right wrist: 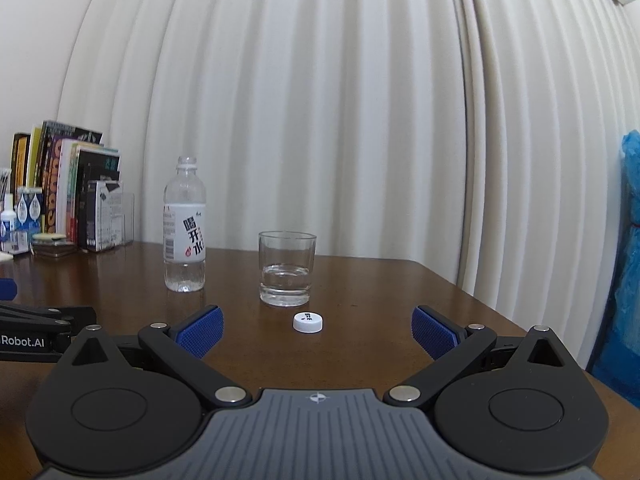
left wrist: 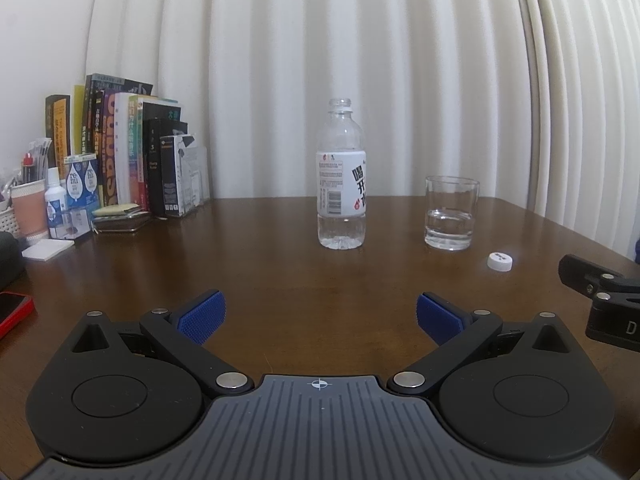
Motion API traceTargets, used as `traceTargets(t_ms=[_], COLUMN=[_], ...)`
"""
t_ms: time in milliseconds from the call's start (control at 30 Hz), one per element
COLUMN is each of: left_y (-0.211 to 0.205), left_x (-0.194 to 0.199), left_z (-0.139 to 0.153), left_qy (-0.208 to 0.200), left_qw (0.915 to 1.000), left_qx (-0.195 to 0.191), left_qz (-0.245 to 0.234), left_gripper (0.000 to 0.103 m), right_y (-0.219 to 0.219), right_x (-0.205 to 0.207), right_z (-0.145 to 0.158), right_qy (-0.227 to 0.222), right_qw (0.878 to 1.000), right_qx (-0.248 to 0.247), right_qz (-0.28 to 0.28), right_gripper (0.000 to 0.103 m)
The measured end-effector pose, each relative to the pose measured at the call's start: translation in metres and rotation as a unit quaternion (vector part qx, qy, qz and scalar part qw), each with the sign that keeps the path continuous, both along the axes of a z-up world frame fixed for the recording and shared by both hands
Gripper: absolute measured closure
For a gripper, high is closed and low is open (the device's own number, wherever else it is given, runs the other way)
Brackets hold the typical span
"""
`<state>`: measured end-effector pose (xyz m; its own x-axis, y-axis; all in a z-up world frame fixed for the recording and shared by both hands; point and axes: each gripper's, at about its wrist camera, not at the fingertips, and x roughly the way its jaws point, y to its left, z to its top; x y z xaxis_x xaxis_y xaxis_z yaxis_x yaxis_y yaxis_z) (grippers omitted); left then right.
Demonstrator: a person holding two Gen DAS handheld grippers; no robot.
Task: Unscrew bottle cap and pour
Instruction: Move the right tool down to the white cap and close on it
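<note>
- The left gripper (left wrist: 320, 316) and the right gripper (right wrist: 316, 330) are both hanging with jaws wide apart, holding nothing.
- The clear plastic bottle (left wrist: 341, 176) is standing uncapped and nearly empty; the white round cap (right wrist: 307, 322) is lying just before the clear drinking glass (right wrist: 286, 268), which is holding some water.
- Judging so, the pouring seems done; any retreat should be going straight back, well apart from the glass.

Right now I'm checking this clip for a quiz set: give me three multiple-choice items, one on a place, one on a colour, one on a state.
1. Where is the cap?
A. on the bottle
B. on the table in front of the glass
C. inside the glass

2. What colour are the claw pads?
A. blue
B. red
C. green

3. How is the bottle?
A. lying down
B. upright and capped
C. upright and open

Answers:
1 B: the cap lies on the table just before the glass.
2 A: the ribbed pads are blue in both views.
3 C: it stands with a bare neck.
</note>
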<state>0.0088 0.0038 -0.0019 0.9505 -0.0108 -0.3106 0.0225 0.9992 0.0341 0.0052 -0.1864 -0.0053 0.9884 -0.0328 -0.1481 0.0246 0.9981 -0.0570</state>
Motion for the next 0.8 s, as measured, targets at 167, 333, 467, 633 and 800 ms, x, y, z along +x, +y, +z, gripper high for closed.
traceTargets(t_ms=[167, 333, 467, 633, 800], left_y=[-0.002, -0.003, -0.001, 0.0, -0.003], left_x=[0.005, 0.013, 0.024, 0.043, 0.06], left_z=[0.003, 0.013, 0.023, 0.035, 0.042], left_qy=[0.014, 0.009, 0.008, 0.009, 0.009], left_qw=[0.9999, 0.9999, 0.9999, 0.9998, 0.9998], left_qx=[-0.002, 0.012, 0.009, 0.016, 0.019], left_qz=[-0.01, -0.004, -0.001, 0.002, -0.002], left_gripper=[0.0, 0.0, 0.0, 0.0, 0.0], right_y=[0.002, 0.006, 0.001, -0.001, -0.002], right_x=[0.007, 0.019, 0.035, 0.053, 0.072], right_z=[0.011, 0.025, 0.032, 0.033, 0.032], right_qy=[0.004, 0.008, 0.027, 0.055, 0.08], right_qw=[1.0, 0.999, 0.998, 0.997, 0.994], right_qx=[0.01, -0.01, 0.0, -0.015, -0.026], right_qz=[0.019, 0.035, 0.049, 0.058, 0.071], right_gripper=[0.0, 0.0, 0.0, 0.005, 0.006])
